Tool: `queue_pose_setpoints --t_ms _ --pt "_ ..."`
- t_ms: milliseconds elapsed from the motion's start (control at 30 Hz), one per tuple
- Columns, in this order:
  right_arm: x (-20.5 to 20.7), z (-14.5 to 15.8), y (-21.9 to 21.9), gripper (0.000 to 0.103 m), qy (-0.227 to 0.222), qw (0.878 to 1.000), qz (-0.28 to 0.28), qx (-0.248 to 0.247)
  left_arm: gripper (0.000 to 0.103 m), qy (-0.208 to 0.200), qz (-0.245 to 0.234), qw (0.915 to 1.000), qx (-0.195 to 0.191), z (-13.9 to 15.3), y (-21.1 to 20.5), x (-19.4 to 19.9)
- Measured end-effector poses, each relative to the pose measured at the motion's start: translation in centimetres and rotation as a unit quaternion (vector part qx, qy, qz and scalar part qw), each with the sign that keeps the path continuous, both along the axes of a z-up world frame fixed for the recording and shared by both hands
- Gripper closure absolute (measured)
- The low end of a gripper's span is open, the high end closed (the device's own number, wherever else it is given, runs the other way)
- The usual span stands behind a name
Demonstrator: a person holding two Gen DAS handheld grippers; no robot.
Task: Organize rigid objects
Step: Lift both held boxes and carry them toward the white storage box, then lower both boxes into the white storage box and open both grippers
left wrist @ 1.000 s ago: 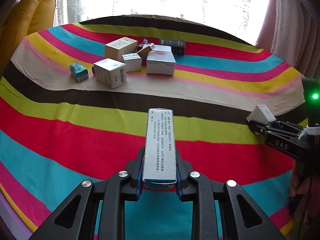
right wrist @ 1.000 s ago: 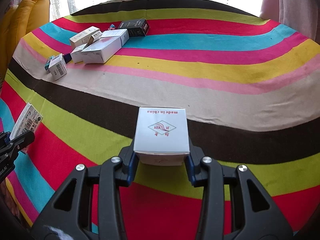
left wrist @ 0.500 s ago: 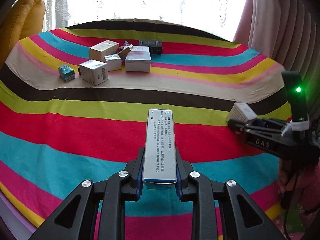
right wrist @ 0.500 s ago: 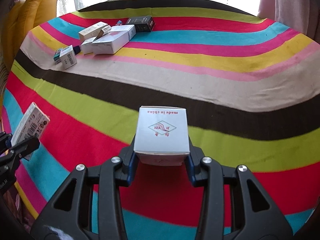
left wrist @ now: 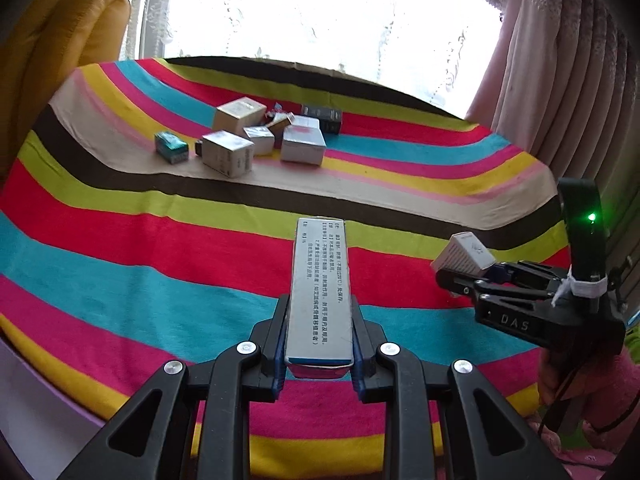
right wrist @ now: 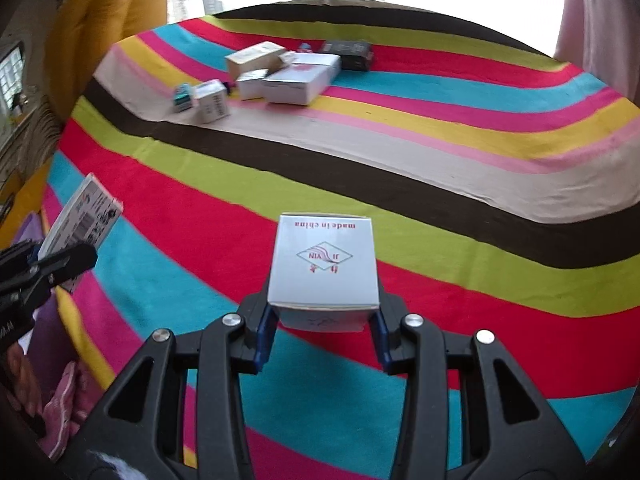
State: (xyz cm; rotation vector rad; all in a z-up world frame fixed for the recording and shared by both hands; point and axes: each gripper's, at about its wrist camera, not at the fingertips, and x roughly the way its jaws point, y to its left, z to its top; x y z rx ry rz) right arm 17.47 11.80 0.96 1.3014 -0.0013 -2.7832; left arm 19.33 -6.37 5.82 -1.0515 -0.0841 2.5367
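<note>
Left gripper fingers clamp long grey box — right gripper grips white box alongside.

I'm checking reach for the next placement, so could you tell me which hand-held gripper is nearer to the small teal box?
Left, by a modest margin. The teal box lies far ahead and left of the left hand-held gripper; the right hand-held gripper sits further right, so farther off.

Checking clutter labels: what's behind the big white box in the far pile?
Behind the big white box sits a black box, apart from it. A small tilted carton leans beside it; what lies under that carton is hidden.
</note>
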Motion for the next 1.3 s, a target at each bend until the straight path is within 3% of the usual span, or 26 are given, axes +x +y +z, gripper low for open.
queue_pose_setpoints --t_ms 233,700,1300 --pt "0.3 0.5 -2.8 0.059 -0.004 0.999 0.038 -0.002 0.077 -0.010 0.012 0.9998 0.008 0.0 -2.6 2.2" --pt "1.2 0.8 -10.1 0.059 -0.007 0.989 0.144 0.024 0.077 0.000 0.123 0.9919 0.029 0.3 -11.8 4.9" --pt "2.6 1.8 -18.7 0.059 0.004 0.961 0.266 0.080 0.077 -0.001 0.244 0.9678 0.062 -1.1 -21.5 8.6"
